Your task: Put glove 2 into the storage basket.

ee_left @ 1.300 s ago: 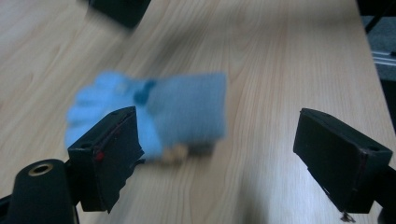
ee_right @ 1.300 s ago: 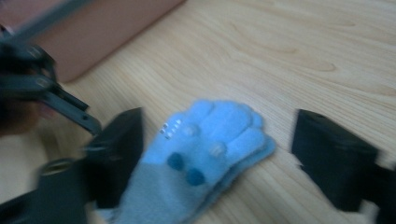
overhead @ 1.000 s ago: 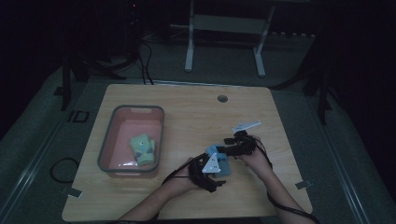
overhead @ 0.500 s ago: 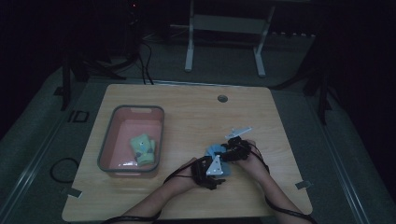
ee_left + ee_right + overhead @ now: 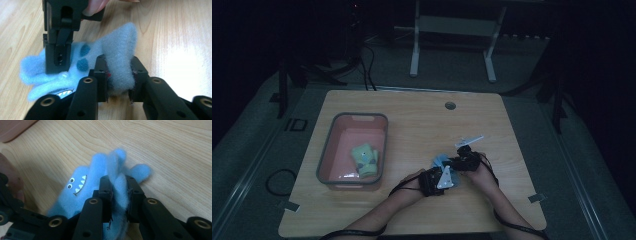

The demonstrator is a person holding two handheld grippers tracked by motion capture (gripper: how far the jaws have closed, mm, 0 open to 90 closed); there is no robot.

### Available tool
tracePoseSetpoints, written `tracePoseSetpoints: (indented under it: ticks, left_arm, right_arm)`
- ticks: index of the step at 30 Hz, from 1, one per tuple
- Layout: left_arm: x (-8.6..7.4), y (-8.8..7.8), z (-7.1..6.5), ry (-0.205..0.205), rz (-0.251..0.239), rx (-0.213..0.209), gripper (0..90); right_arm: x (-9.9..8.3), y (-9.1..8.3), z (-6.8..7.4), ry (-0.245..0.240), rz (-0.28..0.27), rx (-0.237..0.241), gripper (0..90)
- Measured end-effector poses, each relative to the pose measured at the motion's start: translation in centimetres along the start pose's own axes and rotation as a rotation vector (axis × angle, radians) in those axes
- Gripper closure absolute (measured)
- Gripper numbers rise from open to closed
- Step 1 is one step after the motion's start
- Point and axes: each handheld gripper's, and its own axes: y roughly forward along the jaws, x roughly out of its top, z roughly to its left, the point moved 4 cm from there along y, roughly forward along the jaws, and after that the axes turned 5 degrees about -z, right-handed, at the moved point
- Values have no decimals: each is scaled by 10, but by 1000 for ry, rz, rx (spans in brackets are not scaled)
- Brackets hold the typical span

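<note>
Fleece first: a small light-blue plush sock (image 5: 441, 161) with a monster face lies on the wooden table (image 5: 412, 125), right of centre and near the person's edge, well apart from the pink bin (image 5: 332, 150) at the left, which holds a green plush item (image 5: 365, 159). In the high view the sock is mostly hidden between the two grippers, so its long axis is hard to read there. In the left gripper view it stretches roughly crosswise, one end flat on the wood at the left and the other end lifted into a peak at the right. In the right gripper view the face, with its white teeth and small eyes, sits on the near-left part and the stubby ends point up and to the right — away from the camera.

Going left to right in the high view, the left forearm comes in from the bottom edge and angles up and rightward, with the left gripper (image 5: 438, 176) low over the table and aimed toward the sock. Its jaws have just been closing, and in the left gripper view (image 5: 119, 76) the pads pinch a raised fold of the blue fleece between them.

The right forearm enters from the lower right and bends inward, so the right gripper (image 5: 456, 162) faces the left one over the sock. Its jaws have also just been closing — in the right gripper view (image 5: 119, 195) they squeeze another bunched fold of the same sock.
</note>
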Motion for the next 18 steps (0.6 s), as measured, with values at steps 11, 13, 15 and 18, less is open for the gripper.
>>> tracePoseSetpoints:
  ticks: [11,13,15,18]
  left_arm:
    - [8,-18,5,16,19,-21,769]
    - [9,-22,6,18,30,-27,768]
    - [11,-27,8,12,31,-32,768]
    - [13,-36,11,9,34,-27,768]
  right_arm:
    - [11,-9,5,36,-31,41,805]
    - [14,-10,7,36,-35,49,805]
    - [18,-10,10,43,-40,60,805]
    - [24,-12,13,43,-50,63,805]
